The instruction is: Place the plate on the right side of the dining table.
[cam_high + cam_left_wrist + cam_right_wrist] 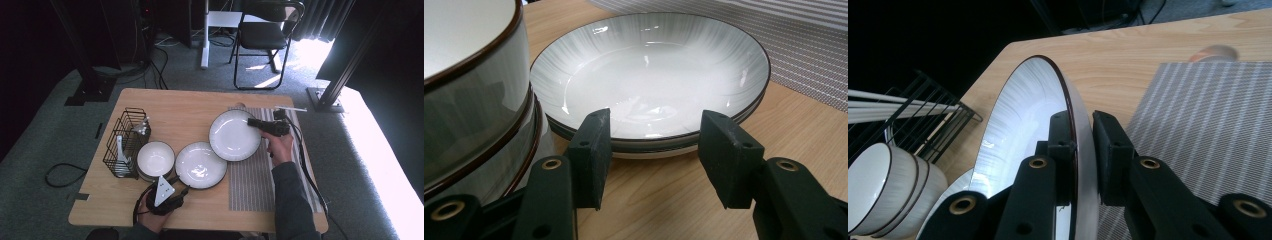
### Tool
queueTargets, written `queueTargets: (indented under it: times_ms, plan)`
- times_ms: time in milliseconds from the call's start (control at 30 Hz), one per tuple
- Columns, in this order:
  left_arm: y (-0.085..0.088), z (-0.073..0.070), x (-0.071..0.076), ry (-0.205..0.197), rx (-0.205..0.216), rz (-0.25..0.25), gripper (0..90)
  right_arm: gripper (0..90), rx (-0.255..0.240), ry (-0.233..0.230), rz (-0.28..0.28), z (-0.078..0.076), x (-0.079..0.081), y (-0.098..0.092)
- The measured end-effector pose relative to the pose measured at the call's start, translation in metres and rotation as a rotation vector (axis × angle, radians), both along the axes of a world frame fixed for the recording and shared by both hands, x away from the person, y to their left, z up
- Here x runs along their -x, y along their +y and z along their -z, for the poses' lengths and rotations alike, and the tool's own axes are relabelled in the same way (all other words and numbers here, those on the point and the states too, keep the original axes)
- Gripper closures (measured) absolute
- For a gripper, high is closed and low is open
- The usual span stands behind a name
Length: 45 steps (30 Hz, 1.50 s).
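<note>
From above, the person's right gripper (pixel 256 123) is pinching the near-right rim of a plate (pixel 234 135) and holding it over the left edge of the striped mat (pixel 252 176), with its lower-left edge overlapping the stack of plates (pixel 200 165) left on the bench (pixel 185 107). The left gripper (pixel 172 192) is resting low at the front edge of that stack, beside the stacked bowls (pixel 155 159) and the wire rack (pixel 122 142). I judge the step to be setting this plate down flat on the mat, so the carrying hand needs to be travelling rightward clear of the stack before it is lowering.

Looking along the left gripper (pixel 654 150), its jaws are standing spread, with nothing between the pads; the stack of plates (pixel 649 75) is lying just beyond them and the bowls (pixel 469 95) are close on one side. That hand seems best kept still, out of the moving plate's way.

Looking along the right gripper (pixel 1082 150), the pads are pressing together on the dark-edged rim of the plate (pixel 1018 125), which is tilting steeply, the mat (pixel 1208 120) lying beneath and beyond it. The grip is only on the lip, so I would be levelling the plate slowly before letting go, or it may be slipping or clattering.
</note>
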<state>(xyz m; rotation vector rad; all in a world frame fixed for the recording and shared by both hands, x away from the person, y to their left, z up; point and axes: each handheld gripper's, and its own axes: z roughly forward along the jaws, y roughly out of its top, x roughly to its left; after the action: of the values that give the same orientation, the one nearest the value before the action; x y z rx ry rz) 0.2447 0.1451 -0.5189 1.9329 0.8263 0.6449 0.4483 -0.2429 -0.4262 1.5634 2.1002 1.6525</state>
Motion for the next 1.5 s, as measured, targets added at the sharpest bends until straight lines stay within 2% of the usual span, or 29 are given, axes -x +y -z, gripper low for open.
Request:
queueTargets:
  times_ms: [267, 433, 633, 700, 1000, 1300, 1400, 1467, 1500]
  plan:
    - [-0.001, 0.0, 0.0, -0.002, -0.012, 0.004, 48.2, 79.6, -0.002, 0.01, 0.049, 0.002, 0.002, -0.022]
    - [-0.001, 0.0, 0.0, -0.001, -0.015, 0.006, 48.0, 79.5, 0.019, 0.004, 0.087, 0.005, 0.005, -0.037]
    - [-0.002, 0.0, 0.001, -0.003, -0.018, 0.006, 48.0, 79.6, 0.008, 0.021, 0.135, 0.013, 0.011, -0.057]
    - [-0.002, 0.0, 0.0, -0.001, -0.022, 0.006, 48.0, 79.6, 0.019, 0.036, 0.167, 0.019, 0.014, -0.07]
    - [-0.003, 0.0, 0.001, 0.0, -0.03, 0.008, 48.0, 79.6, 0.032, 0.082, 0.22, 0.038, 0.016, -0.095]
    - [-0.003, 0.0, 0.001, 0.001, -0.03, 0.008, 48.1, 79.5, 0.018, 0.121, 0.254, 0.053, 0.017, -0.11]
    - [-0.003, 0.0, 0.001, 0.001, -0.031, 0.007, 48.0, 81.4, 0.064, 0.136, 0.262, 0.06, 0.016, -0.112]
    - [-0.003, 0.0, 0.001, 0.001, -0.031, 0.008, 48.0, 81.9, 0.071, 0.145, 0.267, 0.064, 0.015, -0.114]
    - [-0.003, 0.0, 0.001, 0.002, -0.032, 0.006, 48.0, 81.9, 0.056, 0.152, 0.272, 0.071, 0.017, -0.119]
